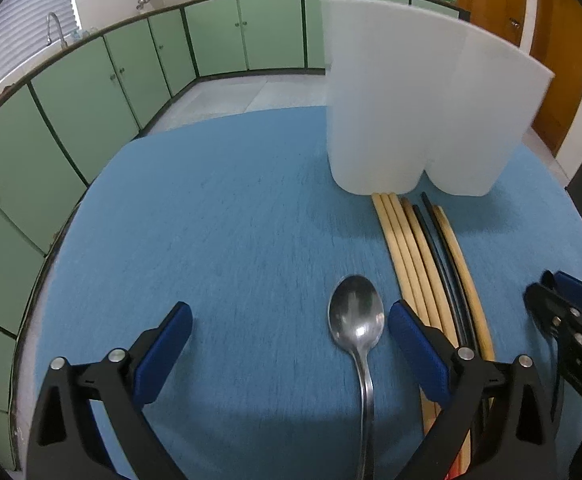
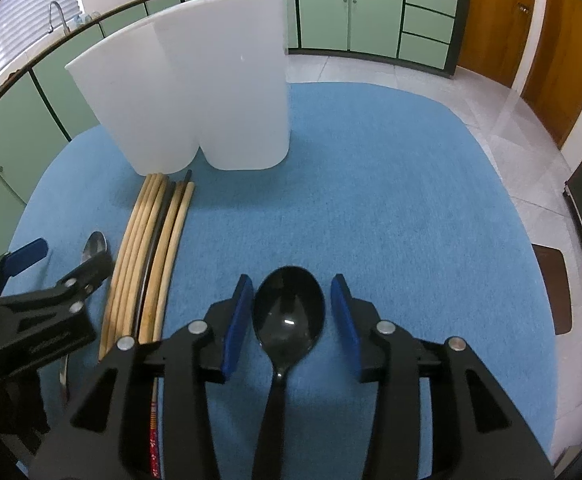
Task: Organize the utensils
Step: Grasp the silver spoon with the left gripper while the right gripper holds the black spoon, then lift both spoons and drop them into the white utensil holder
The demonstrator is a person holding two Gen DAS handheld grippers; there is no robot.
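Steel spoon [image 1: 357, 320]: we see it on the counter [image 1: 227, 220], near side of the holder [image 1: 423, 96]; stiff, slick, so we'd pinch the handle.
Black spoon [image 2: 289, 312]: light plastic; take the neck.
Chopsticks [image 1: 419, 256]: tips touching the holder, prone to roll.
Left gripper [image 1: 291, 324]: jaws wide apart, around the steel bowl.
Right gripper [image 2: 291, 300]: jaws apart, flanking the black bowl.

Round table under blue felt cloth [image 1: 231, 208]: white two-compartment plastic holder [image 1: 411, 100], bundled wooden and black chopsticks [image 1: 423, 256], steel spoon [image 1: 357, 316], glossy black plastic spoon [image 2: 289, 312].
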